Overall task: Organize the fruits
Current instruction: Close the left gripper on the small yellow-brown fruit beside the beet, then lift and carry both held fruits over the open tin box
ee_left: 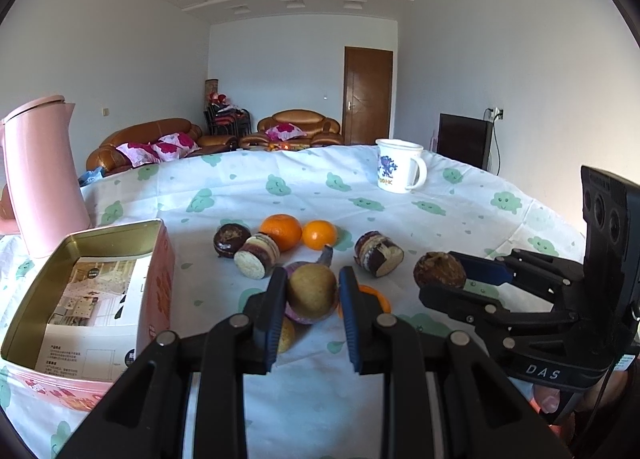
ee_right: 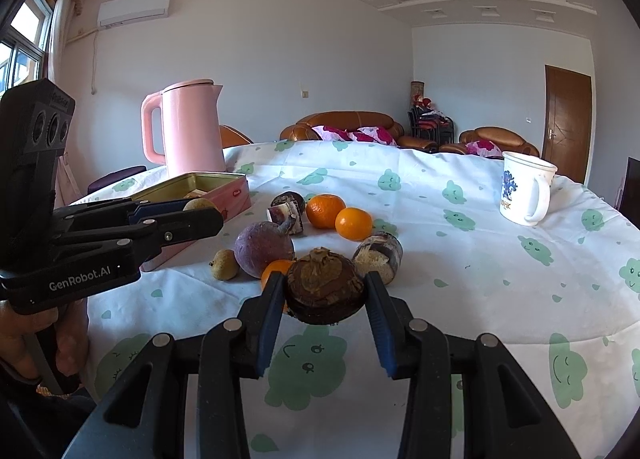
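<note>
My left gripper [ee_left: 313,285] is shut on a small yellow-brown round fruit [ee_left: 312,295], held just above a purple fruit [ee_left: 298,317] on the tablecloth. In the right wrist view the same left gripper [ee_right: 206,213] hangs beside the pink tin with that fruit [ee_right: 200,204] in its jaws. My right gripper [ee_right: 325,289] is shut on a dark brown, flattish round fruit [ee_right: 324,293], lifted off the table; the left wrist view shows it [ee_left: 440,270] at the right. Two oranges [ee_right: 325,211] [ee_right: 353,223] and the purple fruit [ee_right: 264,249] lie behind.
An open pink tin [ee_left: 80,243] with a leaflet inside stands at the left, a pink kettle [ee_right: 192,131] behind it. A white mug [ee_right: 526,195] is at the far right. Brown cut pieces [ee_right: 378,253] [ee_left: 256,255], a third orange [ee_right: 275,271] and a small yellow fruit [ee_right: 224,265] lie around.
</note>
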Demonstrator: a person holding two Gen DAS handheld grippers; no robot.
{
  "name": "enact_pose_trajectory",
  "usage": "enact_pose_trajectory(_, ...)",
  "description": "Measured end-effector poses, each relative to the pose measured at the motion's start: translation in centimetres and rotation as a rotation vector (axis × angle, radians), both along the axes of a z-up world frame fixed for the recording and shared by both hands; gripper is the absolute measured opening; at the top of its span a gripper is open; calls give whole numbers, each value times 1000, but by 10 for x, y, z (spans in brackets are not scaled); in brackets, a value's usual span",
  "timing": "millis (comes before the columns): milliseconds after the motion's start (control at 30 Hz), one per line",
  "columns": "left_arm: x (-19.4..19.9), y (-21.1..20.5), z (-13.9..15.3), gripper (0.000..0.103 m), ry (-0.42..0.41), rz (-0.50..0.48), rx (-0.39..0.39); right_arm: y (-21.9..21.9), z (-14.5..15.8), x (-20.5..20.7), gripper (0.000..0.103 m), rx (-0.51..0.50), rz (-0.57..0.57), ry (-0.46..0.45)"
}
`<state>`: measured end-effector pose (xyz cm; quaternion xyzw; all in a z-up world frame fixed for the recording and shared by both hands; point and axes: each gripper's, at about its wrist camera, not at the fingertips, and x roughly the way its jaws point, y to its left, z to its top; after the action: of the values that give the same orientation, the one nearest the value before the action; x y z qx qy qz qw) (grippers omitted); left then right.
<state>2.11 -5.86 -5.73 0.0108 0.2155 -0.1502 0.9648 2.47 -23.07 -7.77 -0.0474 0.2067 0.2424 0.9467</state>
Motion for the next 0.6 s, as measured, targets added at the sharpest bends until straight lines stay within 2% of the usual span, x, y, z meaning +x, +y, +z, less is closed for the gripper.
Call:
enact_pose_trajectory(433, -6, 5, 3, 27, -46, 29, -12, -5, 2, -12, 43, 38, 4, -82)
enact_pose_trajectory(600, -7, 8, 5, 27, -53, 47, -15, -2, 2, -14, 43, 18, -12, -95)
